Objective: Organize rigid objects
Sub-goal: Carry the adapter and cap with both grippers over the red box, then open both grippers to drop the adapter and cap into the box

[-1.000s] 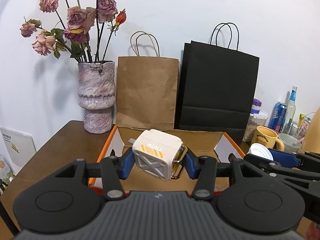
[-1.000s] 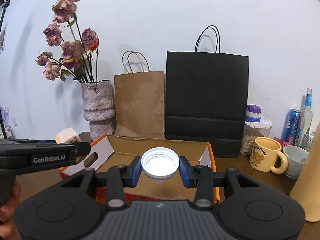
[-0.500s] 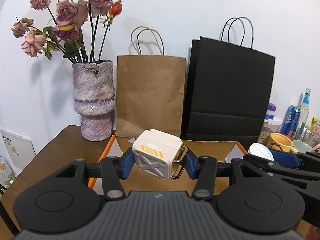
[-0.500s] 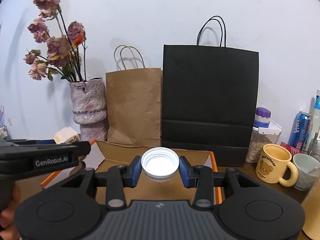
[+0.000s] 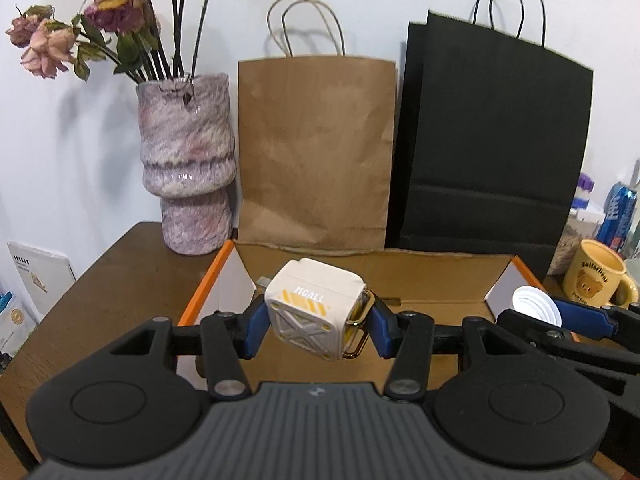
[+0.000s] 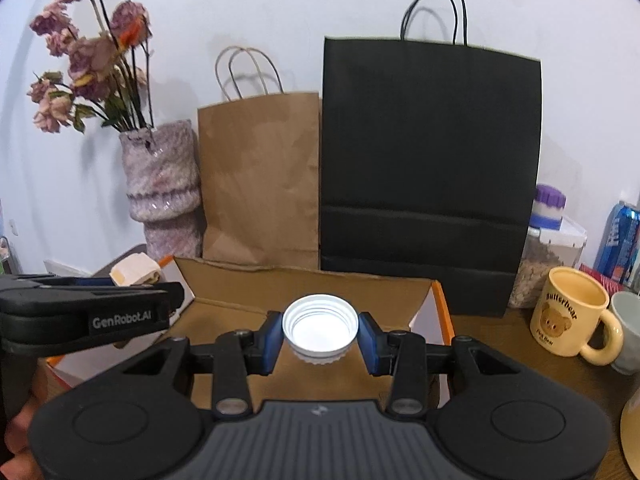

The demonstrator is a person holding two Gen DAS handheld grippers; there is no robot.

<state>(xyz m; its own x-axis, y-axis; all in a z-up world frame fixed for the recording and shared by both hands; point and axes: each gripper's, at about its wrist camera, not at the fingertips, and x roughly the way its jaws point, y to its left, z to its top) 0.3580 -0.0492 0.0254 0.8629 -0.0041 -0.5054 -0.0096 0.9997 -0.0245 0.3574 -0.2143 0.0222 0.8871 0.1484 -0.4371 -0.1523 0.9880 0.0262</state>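
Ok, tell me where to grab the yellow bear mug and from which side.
Take the yellow bear mug by its handle, coming from the right. It stands upright with the loop sticking out to the right, but a pale cup sits close beside it. Failing that, pinch the open rim from above.

Brown table (image 5: pixel 100 292) — box (image 5: pixel 400 268), vase (image 5: pixel 188 168), bags (image 5: pixel 316 152)

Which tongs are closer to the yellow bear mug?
The right tongs. They hold a white cap over the cardboard box, with the yellow bear mug just beside them. The left tongs, gripping a cream cube, are farther across the box.
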